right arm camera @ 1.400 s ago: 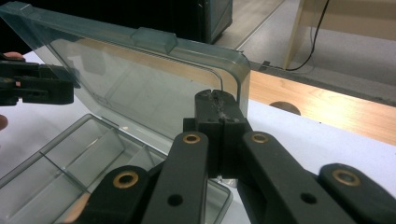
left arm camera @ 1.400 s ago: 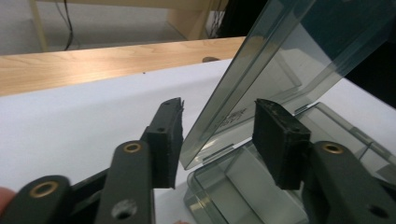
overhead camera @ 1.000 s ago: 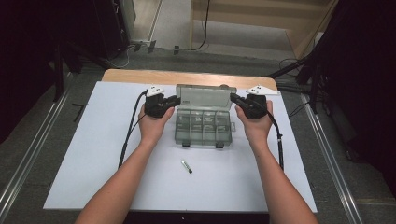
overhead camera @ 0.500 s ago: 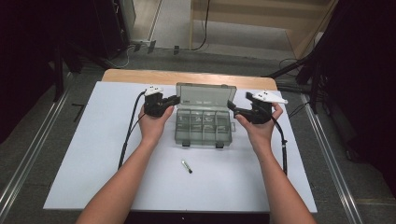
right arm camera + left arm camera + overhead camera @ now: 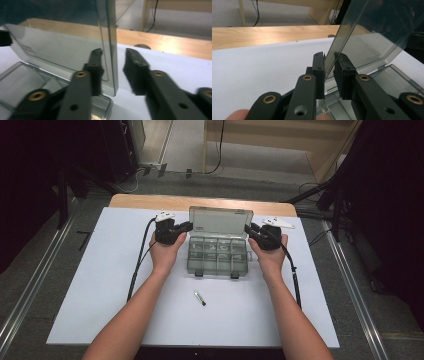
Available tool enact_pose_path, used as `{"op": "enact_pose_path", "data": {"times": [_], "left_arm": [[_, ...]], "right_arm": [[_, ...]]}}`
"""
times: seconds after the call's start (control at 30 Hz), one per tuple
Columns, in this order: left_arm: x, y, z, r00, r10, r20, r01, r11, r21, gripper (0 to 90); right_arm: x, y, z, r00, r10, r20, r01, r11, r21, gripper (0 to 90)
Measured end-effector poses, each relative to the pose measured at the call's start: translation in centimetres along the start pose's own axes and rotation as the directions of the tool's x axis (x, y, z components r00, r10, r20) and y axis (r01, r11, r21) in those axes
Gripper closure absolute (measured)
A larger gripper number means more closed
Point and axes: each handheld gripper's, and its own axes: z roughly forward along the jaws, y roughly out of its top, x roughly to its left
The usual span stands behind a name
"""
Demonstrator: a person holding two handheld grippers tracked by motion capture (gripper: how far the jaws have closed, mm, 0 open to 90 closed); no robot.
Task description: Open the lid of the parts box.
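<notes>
Closing R gripper [image 5: 112, 72] back round lid [image 5: 75, 47] edge after regrip, pads not yet pinching; L gripper [image 5: 329, 72] clamped on lid. Box [image 5: 218, 255] open, lid near upright.

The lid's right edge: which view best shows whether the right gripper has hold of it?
The right gripper view. There the lid stands edge-on between the right gripper jaws, which have just been closing, with a gap at the outer pad. The high view shows gripper and lid too small; the left gripper view shows the lid's other end.
</notes>
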Motion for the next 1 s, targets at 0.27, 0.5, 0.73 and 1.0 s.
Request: {"op": "enact_pose_path", "data": {"times": [0.27,0.5,0.73,1.0], "left_arm": [[0.1,0.0,0.4,0.9996,0.002,-0.028,-0.002,1.0000,0.010,81.2],[-0.1,0.0,1.2,0.9966,0.028,-0.078,-0.027,0.9995,0.016,82.4],[-0.2,0.5,1.7,0.9930,0.028,-0.114,-0.023,0.9985,0.050,85.4],[0.1,0.8,2.1,0.9925,-0.022,-0.120,0.031,0.9970,0.071,85.8]], "right_arm": [[-0.1,0.2,0.7,0.9996,-0.016,0.025,0.015,0.999,0.048,87.3],[-0.3,0.5,1.1,0.9997,0.007,0.024,-0.008,0.998,0.067,87.4],[-0.6,1.0,1.8,0.9988,0.038,0.030,-0.041,0.995,0.095,87.4],[-0.9,1.4,2.7,0.9950,0.094,0.034,-0.097,0.988,0.120,87.4]]}}
